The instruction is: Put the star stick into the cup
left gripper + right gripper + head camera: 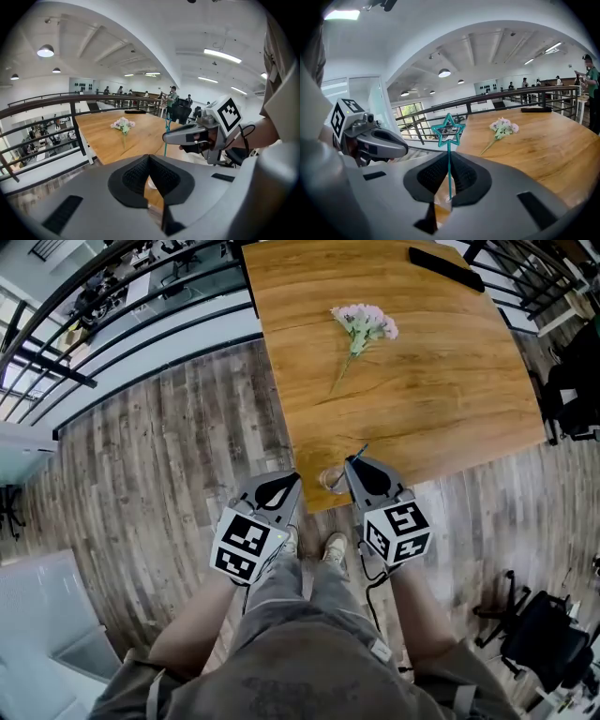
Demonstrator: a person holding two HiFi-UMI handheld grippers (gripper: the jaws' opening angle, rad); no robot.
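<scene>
A teal star stick [449,131] stands upright between the pads of my right gripper [449,165], which is shut on its thin shaft. The stick's lower end comes down to a clear cup [442,206] just under the jaws; whether it is inside I cannot tell. In the head view the cup [331,481] stands at the near edge of the wooden table [422,399], between my left gripper [293,476] and my right gripper [350,463]. The left gripper [150,161] is shut on nothing, and past it I see the cup [151,182] and the stick [167,131].
A bunch of pale pink flowers [366,322] lies in the far middle of the table. A flat black object [446,268] lies at the far right corner. A dark railing [141,296] runs along the left, and a black chair [539,638] stands at the lower right.
</scene>
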